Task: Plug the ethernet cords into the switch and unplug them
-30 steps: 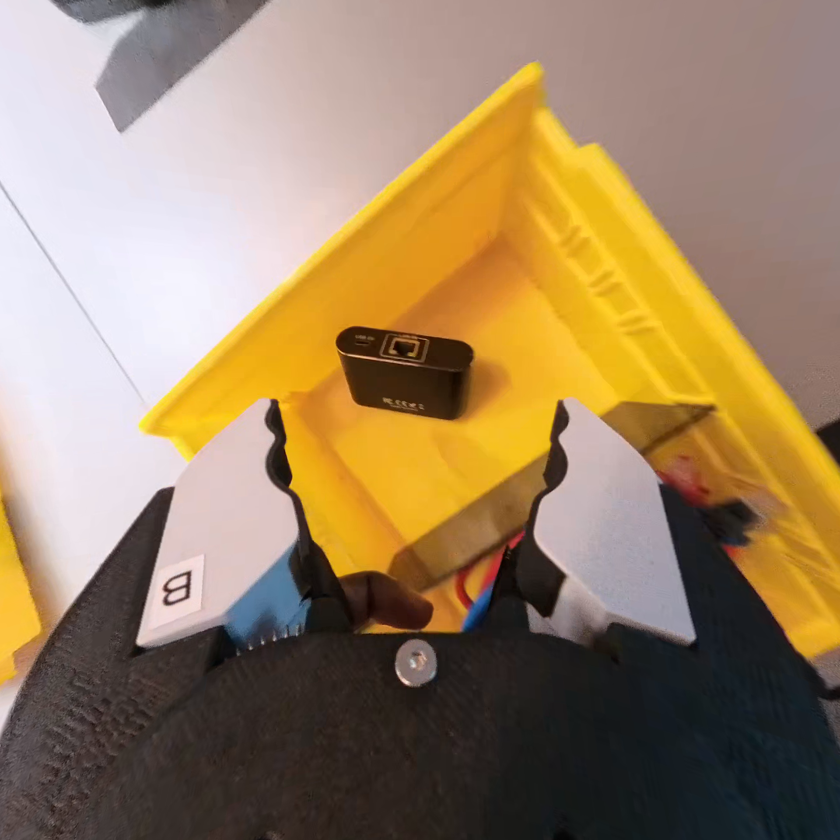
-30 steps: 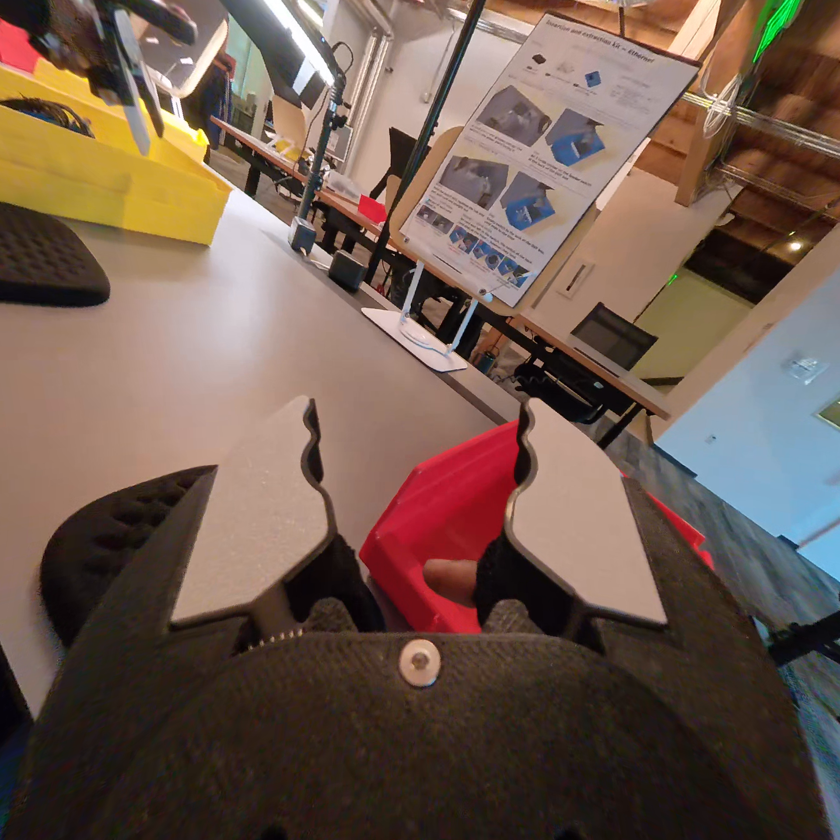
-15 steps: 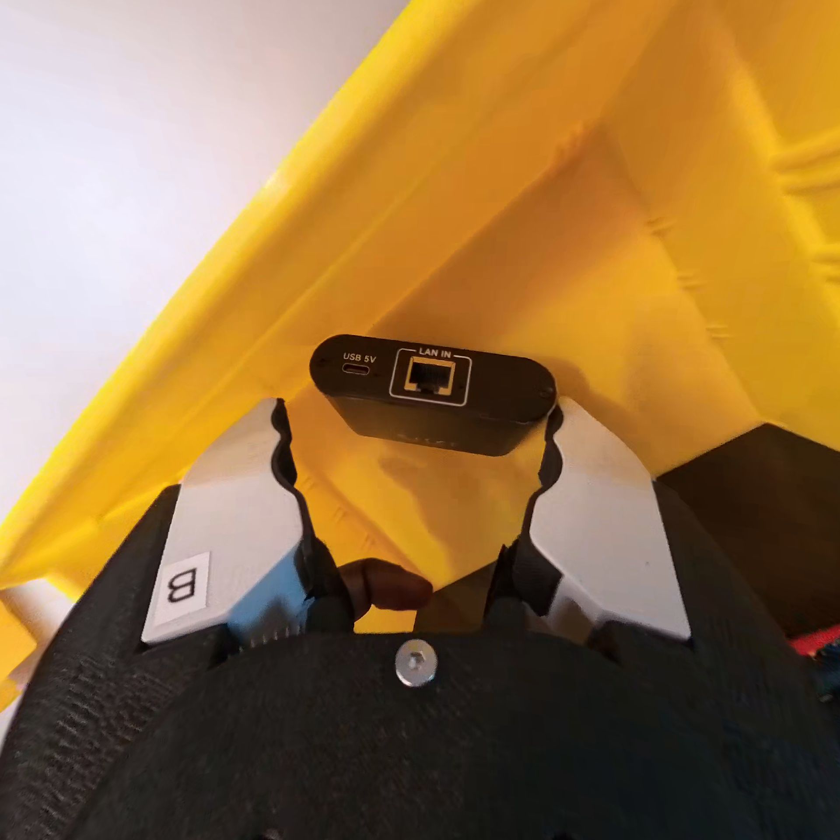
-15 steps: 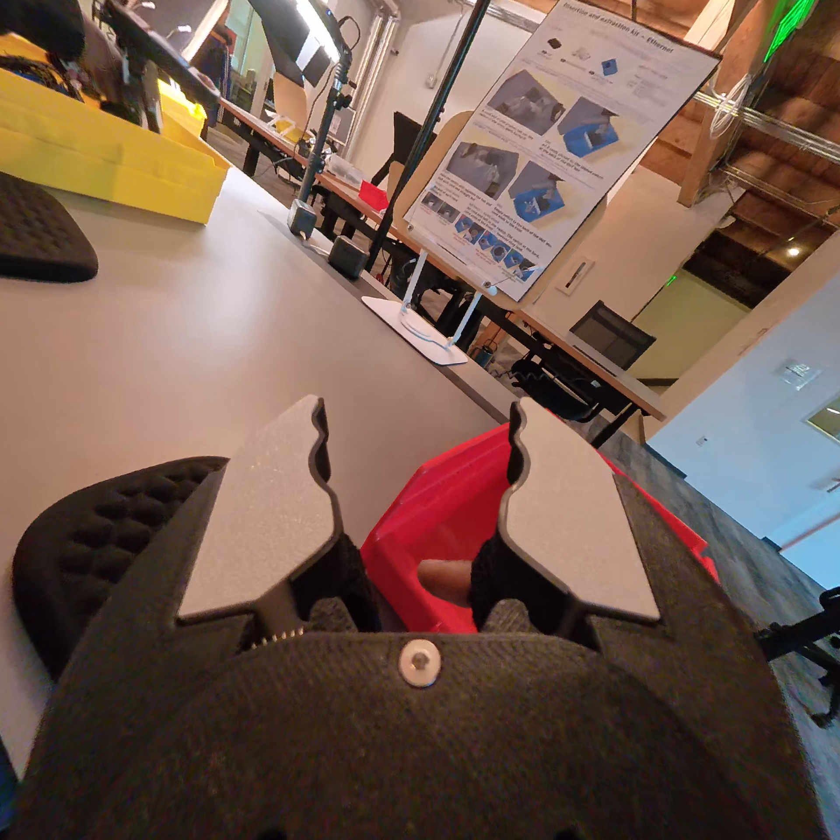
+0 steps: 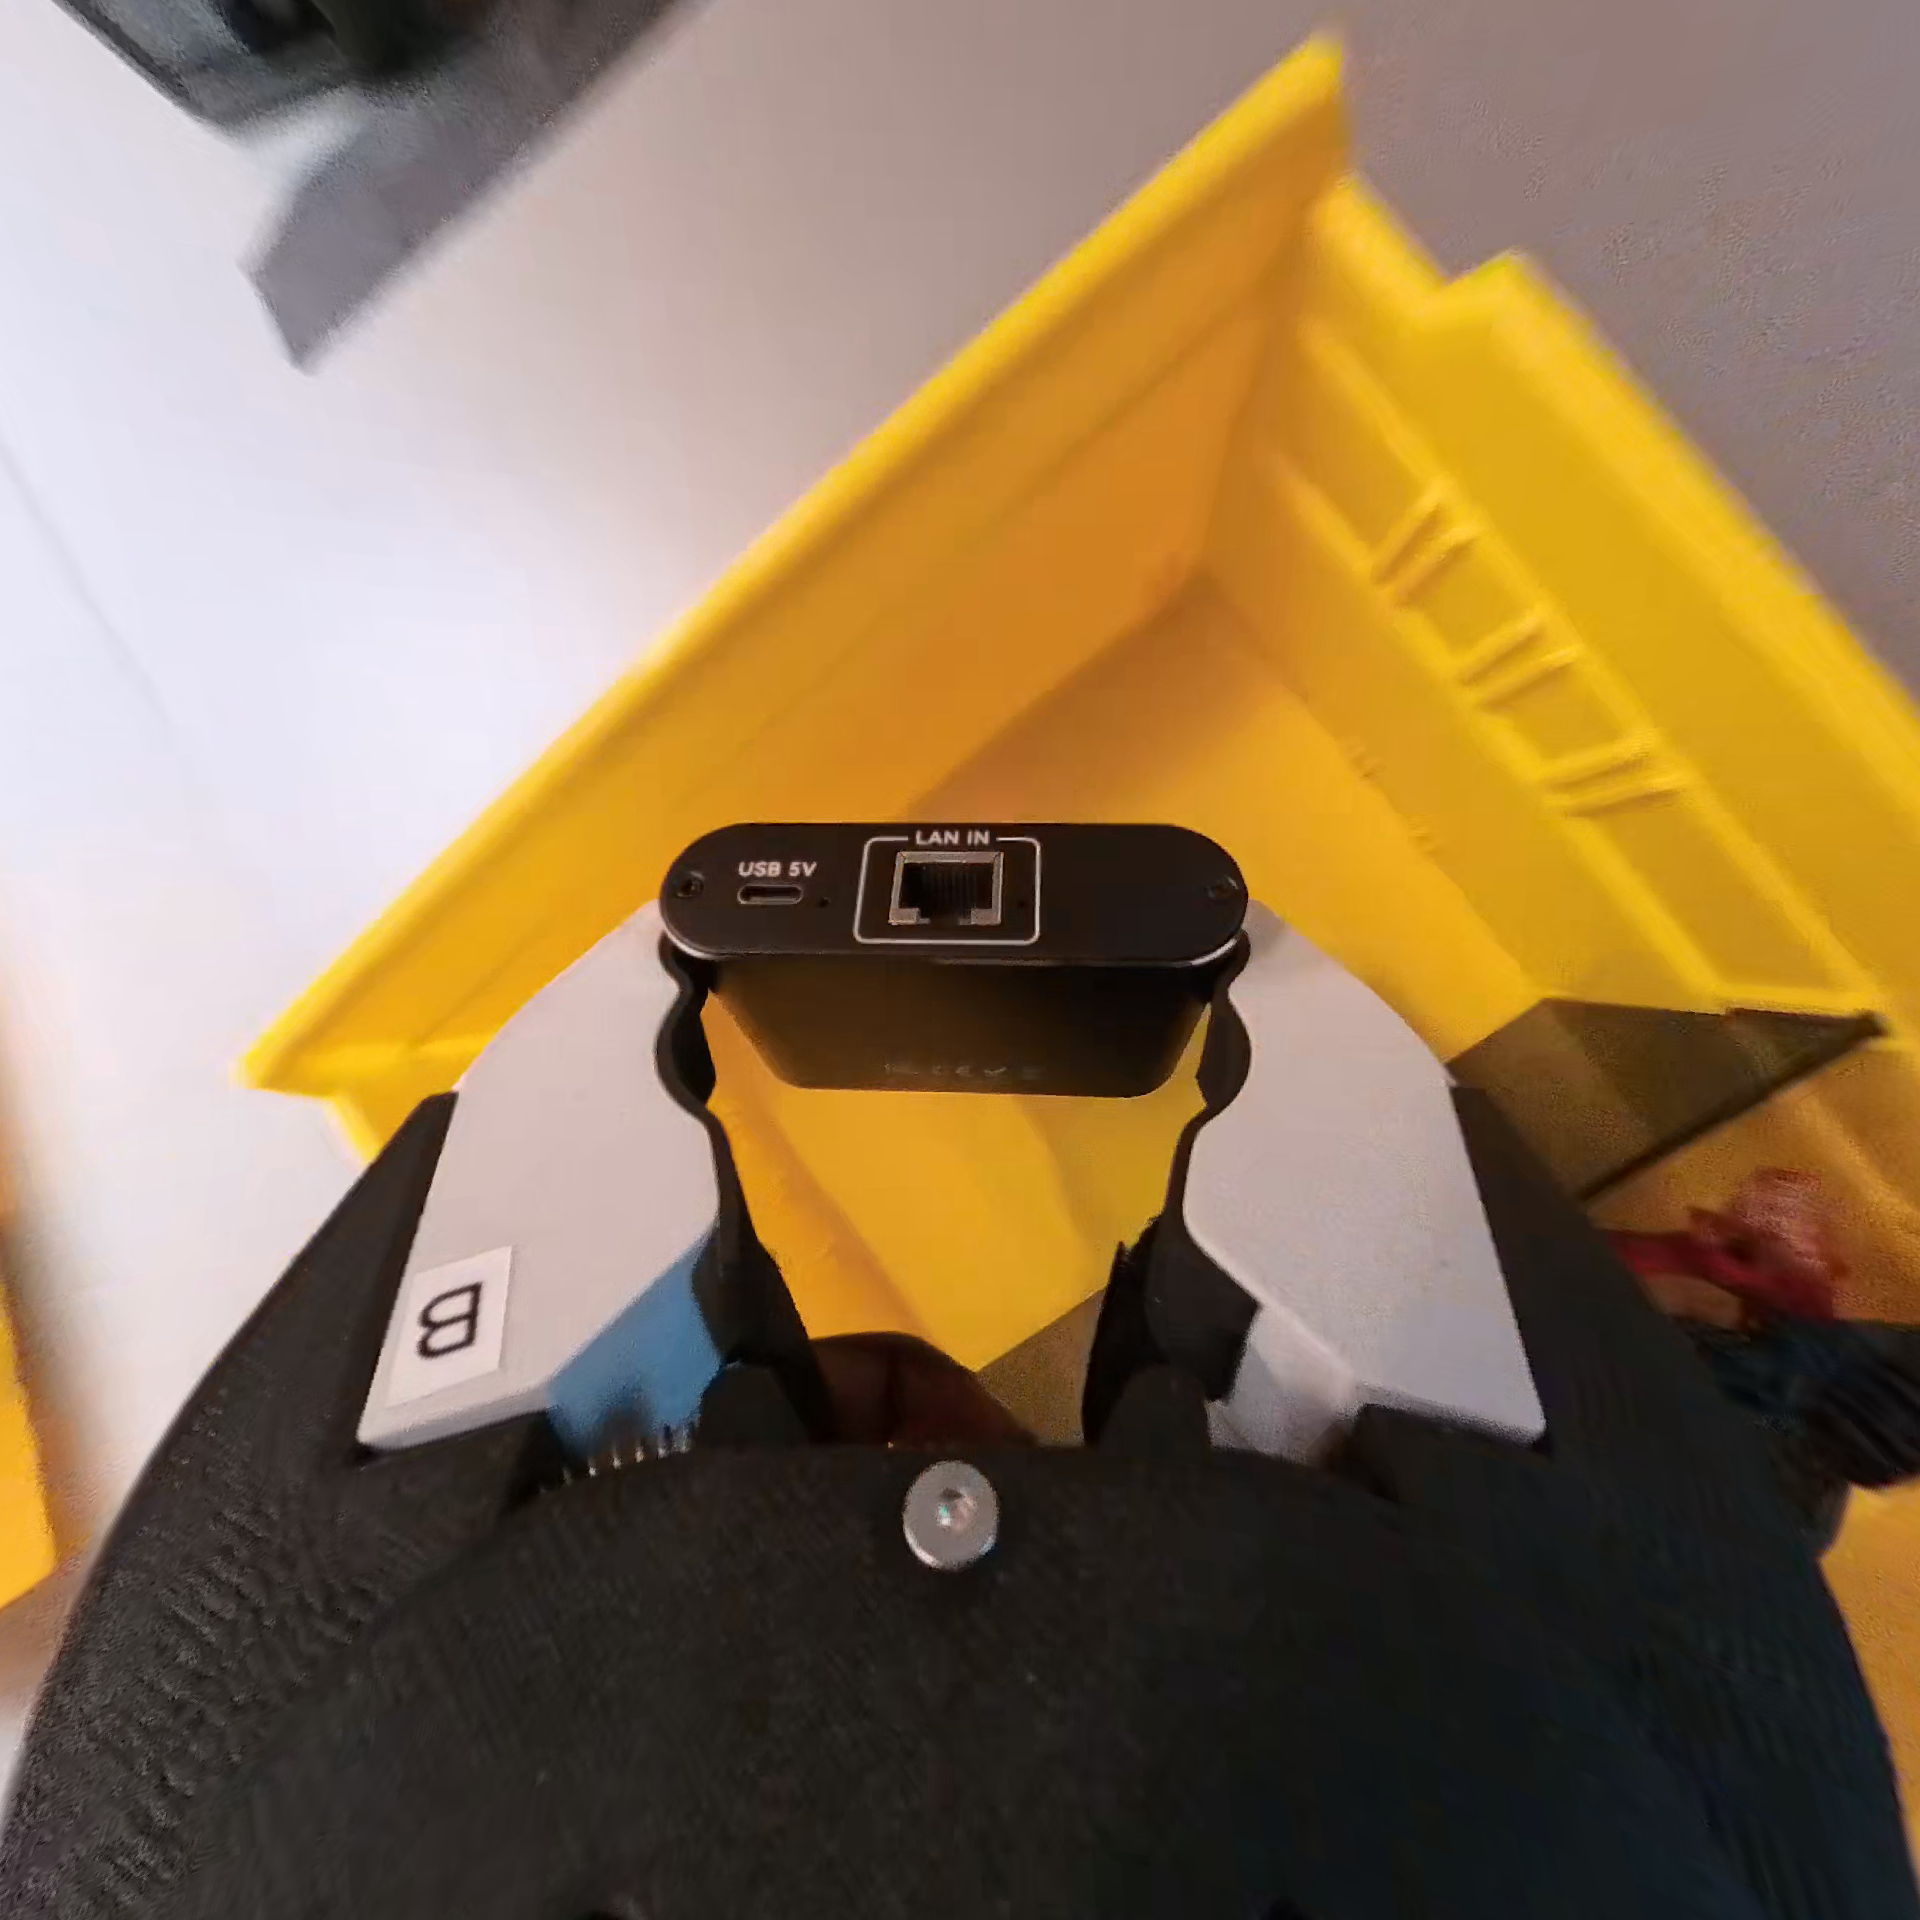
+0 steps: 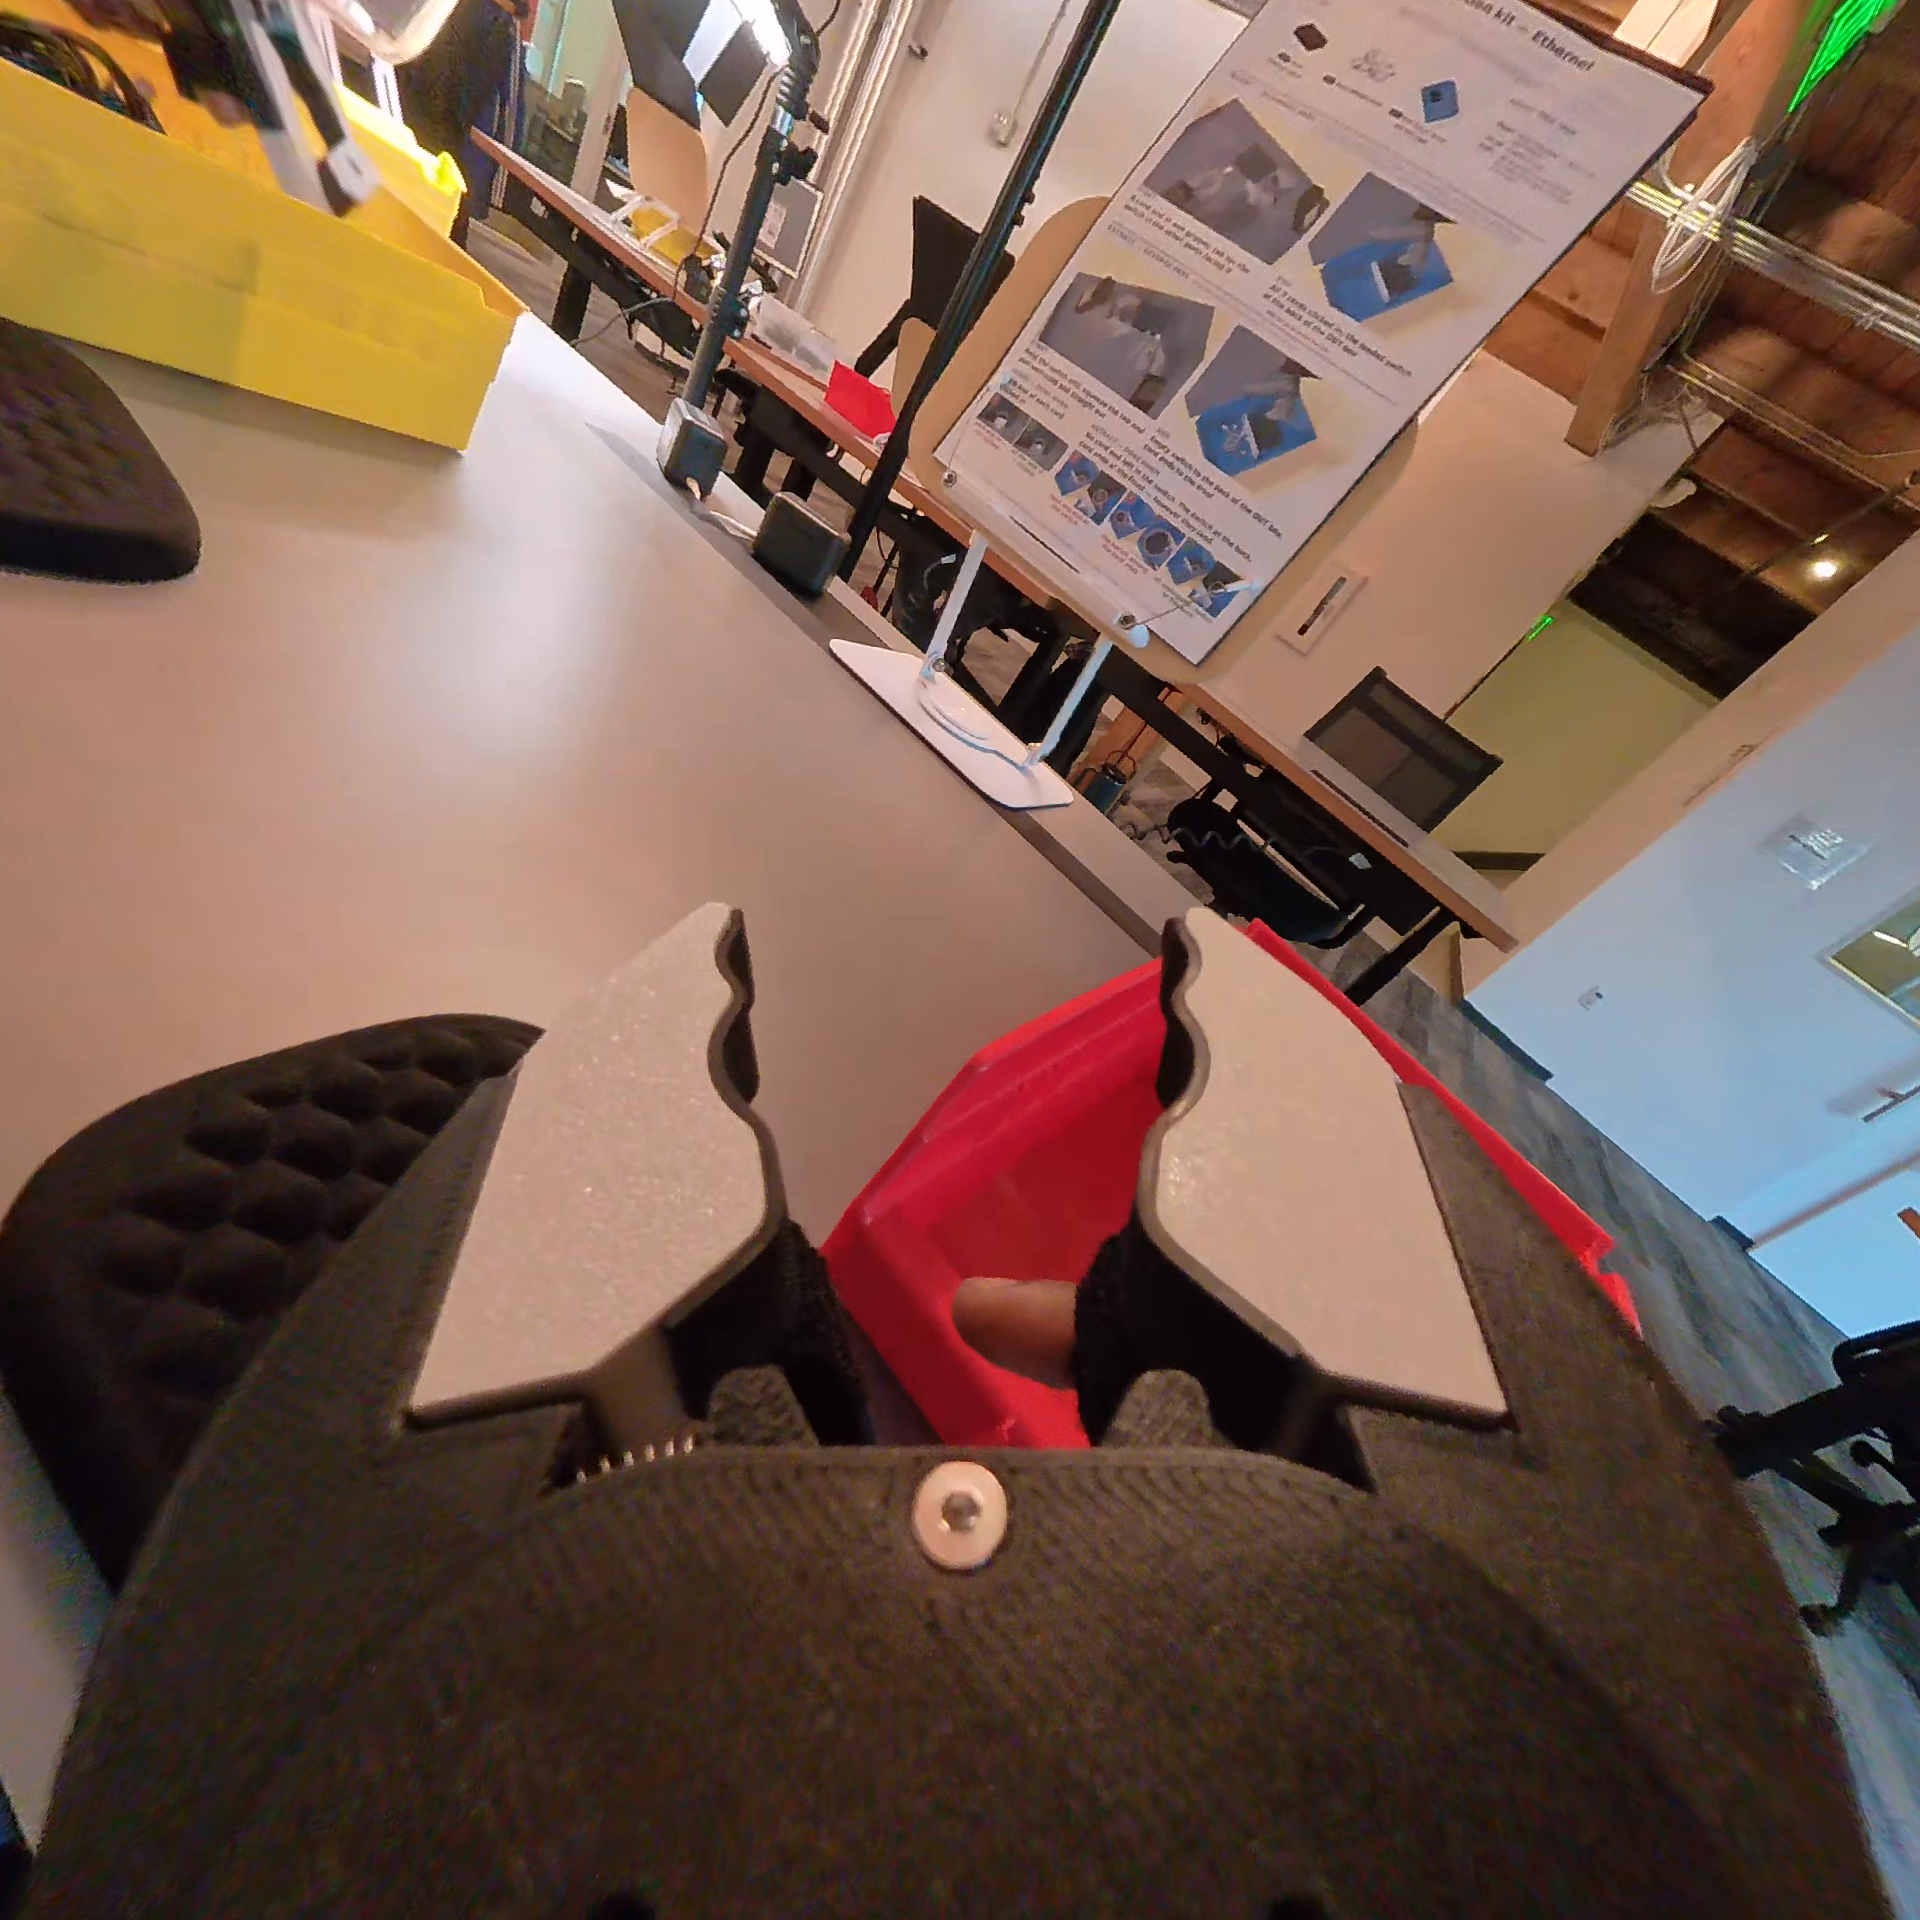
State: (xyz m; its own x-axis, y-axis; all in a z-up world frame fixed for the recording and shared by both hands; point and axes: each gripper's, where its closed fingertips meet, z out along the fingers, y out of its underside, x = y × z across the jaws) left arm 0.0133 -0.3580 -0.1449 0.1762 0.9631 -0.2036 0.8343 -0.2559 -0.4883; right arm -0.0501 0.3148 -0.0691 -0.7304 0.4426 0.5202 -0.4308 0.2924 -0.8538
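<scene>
In the left wrist view my left gripper (image 5: 951, 971) is shut on the black ethernet switch (image 5: 951, 935). Both pads press on its short ends, and its port face points away from me. It hangs above the yellow bin (image 5: 935, 582). The right wrist view shows the left gripper with the switch (image 6: 343, 171) far off at the top left, over the yellow bins (image 6: 260, 312). My right gripper (image 6: 951, 966) is open and empty, low over the grey table (image 6: 416, 727), with a red bin (image 6: 997, 1174) just behind its fingers. Blurred red and dark cords (image 5: 1745, 1247) lie in the bin's right compartment.
Two black cushioned pads lie on the table, one beside my right gripper (image 6: 208, 1174) and one at the left edge (image 6: 73, 468). An instruction board on a white stand (image 6: 1299, 312) and dark pole bases (image 6: 795, 540) line the table's far edge. Spacing between my two grippers at the tips: around 70 cm.
My left gripper reached into the yellow bin, closed its pads on the switch and lifted it off the bin floor. My right gripper narrowed slightly and barely moved.
</scene>
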